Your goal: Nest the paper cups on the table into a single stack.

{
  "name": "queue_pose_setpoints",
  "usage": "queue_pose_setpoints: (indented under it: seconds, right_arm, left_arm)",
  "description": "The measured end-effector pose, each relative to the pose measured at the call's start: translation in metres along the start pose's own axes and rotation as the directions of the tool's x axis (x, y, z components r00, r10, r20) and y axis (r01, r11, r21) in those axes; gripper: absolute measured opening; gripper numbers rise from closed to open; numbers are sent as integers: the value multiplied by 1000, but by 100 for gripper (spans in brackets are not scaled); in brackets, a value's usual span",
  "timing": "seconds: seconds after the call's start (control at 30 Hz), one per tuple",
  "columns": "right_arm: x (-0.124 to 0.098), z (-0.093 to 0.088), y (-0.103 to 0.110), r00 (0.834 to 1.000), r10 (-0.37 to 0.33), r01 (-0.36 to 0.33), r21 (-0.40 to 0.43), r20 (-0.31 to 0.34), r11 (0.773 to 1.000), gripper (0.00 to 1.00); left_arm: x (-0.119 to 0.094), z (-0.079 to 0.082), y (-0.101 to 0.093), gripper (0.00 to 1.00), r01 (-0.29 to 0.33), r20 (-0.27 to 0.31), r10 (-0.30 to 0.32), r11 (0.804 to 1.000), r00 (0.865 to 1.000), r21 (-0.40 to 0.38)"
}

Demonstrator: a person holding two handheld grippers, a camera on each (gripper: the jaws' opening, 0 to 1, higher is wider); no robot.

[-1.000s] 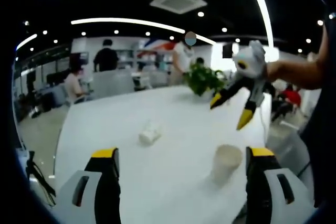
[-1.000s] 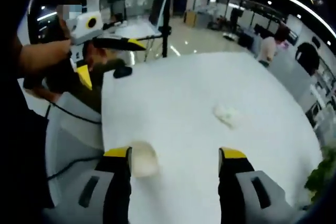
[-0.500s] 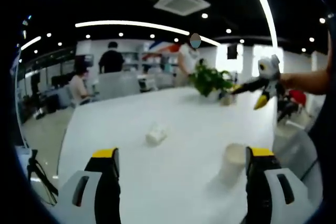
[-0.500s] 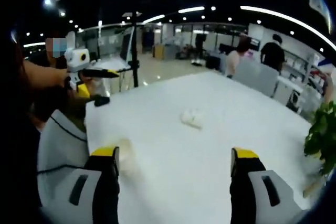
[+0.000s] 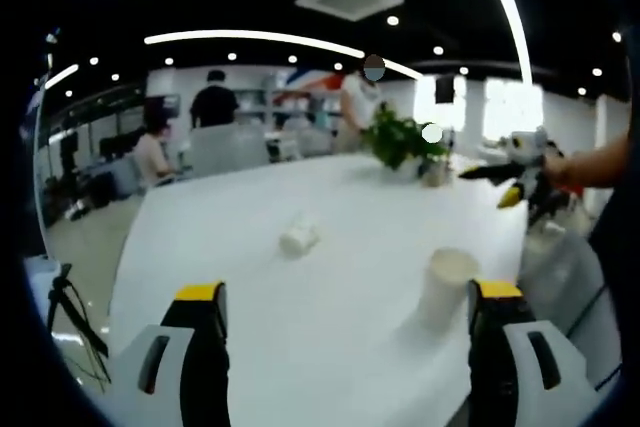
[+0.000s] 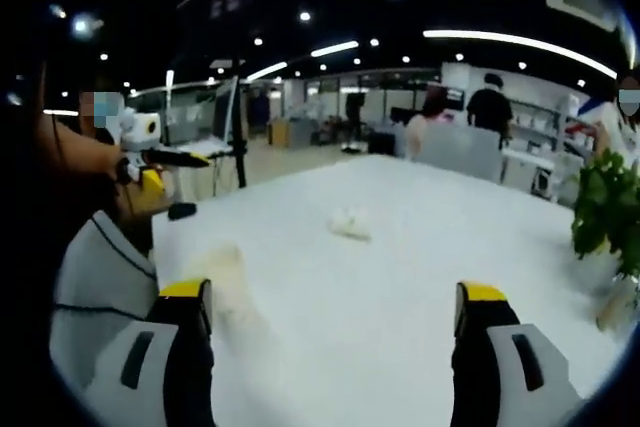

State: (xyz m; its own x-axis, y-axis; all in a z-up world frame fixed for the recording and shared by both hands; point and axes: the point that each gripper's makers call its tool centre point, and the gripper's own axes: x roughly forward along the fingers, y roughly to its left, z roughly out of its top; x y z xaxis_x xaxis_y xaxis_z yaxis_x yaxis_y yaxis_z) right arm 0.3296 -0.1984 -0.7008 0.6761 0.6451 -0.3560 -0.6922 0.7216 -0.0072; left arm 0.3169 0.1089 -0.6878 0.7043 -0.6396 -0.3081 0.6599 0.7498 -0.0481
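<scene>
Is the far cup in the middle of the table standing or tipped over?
Tipped: the far cup lies on its side on the table.

Ceiling spots and long light strips (image 5: 260, 39) from about 10 to 2 o'clock light both views brightly, and the white table (image 5: 330, 287) glares, nearly washed out. Fisheye bending curves everything toward the edges. The right gripper view is softer, its upright cup (image 6: 225, 272) at 8 o'clock smeared with blur.

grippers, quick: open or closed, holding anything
Left gripper: open, fingers wide apart, holding nothing.
Right gripper: open, fingers wide apart, holding nothing.
</scene>
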Motion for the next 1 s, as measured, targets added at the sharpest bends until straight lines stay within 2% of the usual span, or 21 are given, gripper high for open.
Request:
queue_pose_setpoints:
  seconds: [0.13, 0.47, 0.53, 0.63, 0.67, 0.83, 1.0]
  right_arm:
    - [0, -1, -1, 1000, 0, 0, -6, -3, 1000, 100]
    - [2, -3, 1, 1000, 5, -5, 4, -4, 1000, 100]
    - [2, -4, 2, 1000, 8, -8, 7, -4, 1000, 100]
    - [2, -5, 3, 1000, 11, -11, 13, -6, 1000, 100]
    - [2, -5, 3, 1000, 12, -12, 16, -5, 1000, 100]
    - [2, -8, 1, 1000, 7, -7, 32, -5, 999, 100]
    - [4, -13, -1, 1000, 6, -6, 41, -7, 999, 100]
  left_arm:
    - [-5, -5, 4, 98, -13, 12, 13, 1000, 1000, -12]
    - [-3, -8, 7, 98, -22, -2, 21, 999, 1000, -30]
    - [0, -13, 9, 98, -26, -54, 23, 998, 998, -49]
    - [5, -16, 12, 98, -28, -90, 25, 999, 996, -38]
    - [8, -19, 14, 98, -27, -117, 23, 999, 993, -36]
    - [22, -19, 16, 98, 10, -174, -13, 1000, 985, -20]
    - [40, -22, 19, 98, 42, -208, -47, 999, 977, -26]
